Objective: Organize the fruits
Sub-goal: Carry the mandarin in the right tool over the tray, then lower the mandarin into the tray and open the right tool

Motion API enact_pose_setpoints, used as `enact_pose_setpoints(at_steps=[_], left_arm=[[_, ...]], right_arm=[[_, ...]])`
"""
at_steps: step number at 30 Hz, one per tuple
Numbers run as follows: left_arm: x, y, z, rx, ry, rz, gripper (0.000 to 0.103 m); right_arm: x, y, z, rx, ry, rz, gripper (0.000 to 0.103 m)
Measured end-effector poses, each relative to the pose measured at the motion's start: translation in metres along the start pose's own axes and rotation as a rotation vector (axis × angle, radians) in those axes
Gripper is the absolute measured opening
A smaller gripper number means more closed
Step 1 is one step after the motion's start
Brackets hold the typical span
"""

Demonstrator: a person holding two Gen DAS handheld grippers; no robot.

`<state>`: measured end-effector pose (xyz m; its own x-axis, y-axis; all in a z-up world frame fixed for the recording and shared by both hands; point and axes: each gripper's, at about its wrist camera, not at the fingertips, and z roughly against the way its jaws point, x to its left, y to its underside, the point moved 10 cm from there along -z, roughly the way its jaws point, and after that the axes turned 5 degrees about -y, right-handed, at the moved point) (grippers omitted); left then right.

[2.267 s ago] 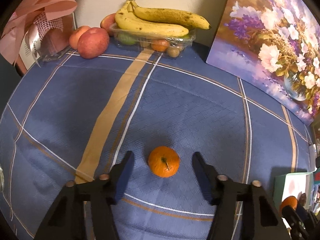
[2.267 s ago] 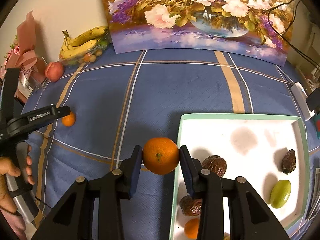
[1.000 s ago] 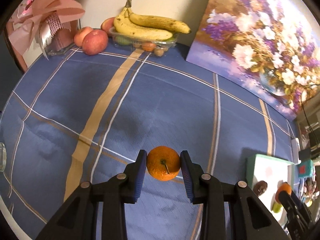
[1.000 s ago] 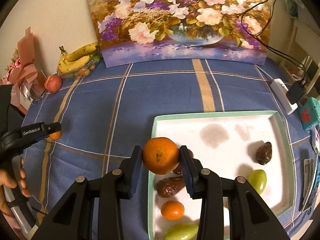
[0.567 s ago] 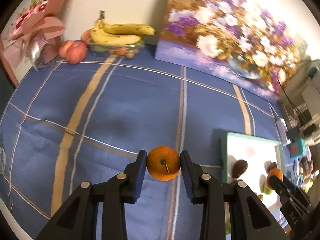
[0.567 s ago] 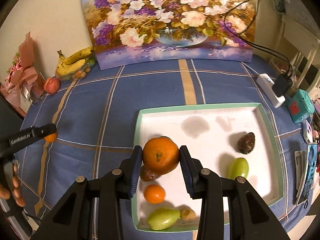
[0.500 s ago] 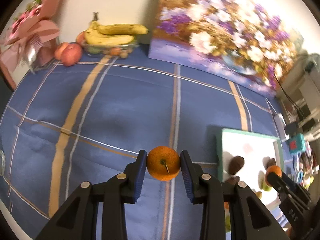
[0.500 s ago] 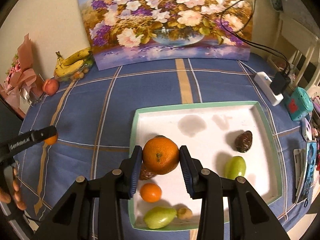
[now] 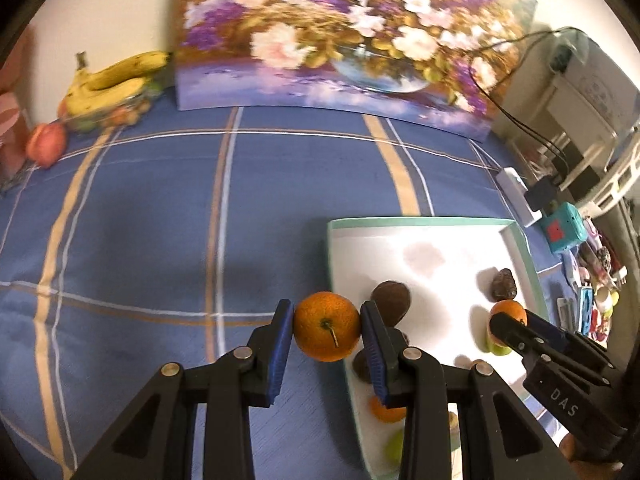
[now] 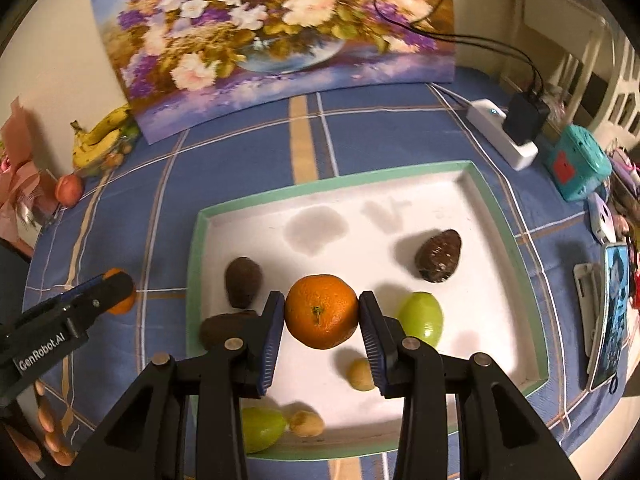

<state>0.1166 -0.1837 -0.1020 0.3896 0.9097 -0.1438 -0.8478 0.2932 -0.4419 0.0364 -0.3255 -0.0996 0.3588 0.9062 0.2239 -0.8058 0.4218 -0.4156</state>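
My left gripper [image 9: 327,332] is shut on a small orange [image 9: 327,326] and holds it in the air at the left edge of the white tray with a green rim [image 9: 420,222]. My right gripper [image 10: 322,320] is shut on a larger orange [image 10: 321,311] above the middle of the tray [image 10: 340,186]. The tray holds brown fruits [image 10: 438,256], green fruits [image 10: 421,318] and small tan ones [image 10: 360,374]. The right gripper with its orange also shows in the left wrist view [image 9: 508,314]. The left gripper shows in the right wrist view [image 10: 114,290].
A flower painting [image 10: 280,36] leans on the back wall. Bananas [image 9: 116,76] on a clear box and a peach [image 9: 46,144] sit at the far left. A power strip [image 10: 504,136], a teal box [image 10: 580,168] and phones [image 10: 610,312] lie right of the tray.
Both grippers moved right with their oranges. The left one went from the open cloth to the tray's left edge. The right one went further over the tray's middle.
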Motion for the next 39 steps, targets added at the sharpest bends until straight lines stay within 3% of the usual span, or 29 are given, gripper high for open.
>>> enact_pose_setpoints(at_steps=[9, 23, 25, 27, 36, 39], left_arm=[[-0.018, 0.002, -0.033, 0.02, 0.015, -0.056, 0.037], [-0.03, 0.007, -0.047, 0.044, 0.016, -0.1, 0.038], [-0.03, 0.008, -0.047, 0.047, 0.02, -0.095, 0.04], [-0.029, 0.009, -0.049, 0.066, 0.025, -0.083, 0.055], [-0.02, 0.014, -0.039, 0.072, 0.044, -0.055, 0.057], [-0.01, 0.014, -0.031, 0.066, 0.027, -0.034, 0.071]], right_arm=[[-0.017, 0.004, -0.02, 0.041, 0.002, -0.031, 0.04], [-0.024, 0.012, -0.044, 0.104, 0.02, -0.028, 0.04], [-0.023, 0.013, -0.045, 0.108, 0.021, -0.023, 0.04], [-0.022, 0.014, -0.045, 0.109, 0.022, -0.017, 0.04], [-0.023, 0.014, -0.045, 0.11, 0.029, -0.009, 0.04], [-0.023, 0.016, -0.044, 0.113, 0.031, -0.006, 0.04]])
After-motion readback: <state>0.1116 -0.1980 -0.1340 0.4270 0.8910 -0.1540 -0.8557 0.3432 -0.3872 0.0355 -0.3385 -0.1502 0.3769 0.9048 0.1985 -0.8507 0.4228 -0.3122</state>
